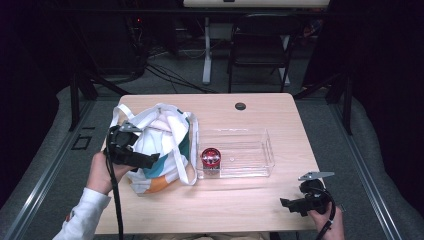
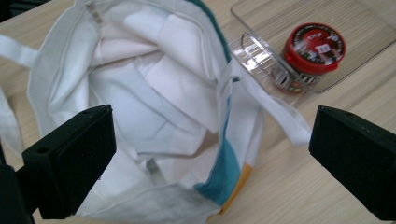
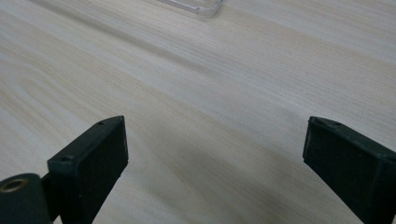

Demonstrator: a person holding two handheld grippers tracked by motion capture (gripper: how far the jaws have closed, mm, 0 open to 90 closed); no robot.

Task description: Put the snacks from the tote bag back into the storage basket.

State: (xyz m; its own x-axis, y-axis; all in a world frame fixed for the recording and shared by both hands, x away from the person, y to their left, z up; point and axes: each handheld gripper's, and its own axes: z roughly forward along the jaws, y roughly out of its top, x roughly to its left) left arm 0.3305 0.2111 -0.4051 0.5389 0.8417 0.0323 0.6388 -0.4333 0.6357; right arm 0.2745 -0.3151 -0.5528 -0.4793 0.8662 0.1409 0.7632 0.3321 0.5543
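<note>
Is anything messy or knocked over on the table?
Nothing is spilled or broken. The white tote bag lies slumped and crumpled with its mouth open, one strap trailing across the table. The red-lidded jar stands upright in the clear tray.

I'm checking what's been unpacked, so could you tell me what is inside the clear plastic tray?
The clear tray holds one red-lidded jar at its end nearest the tote bag; the rest looks bare. The lid hides the jar's contents.
</note>
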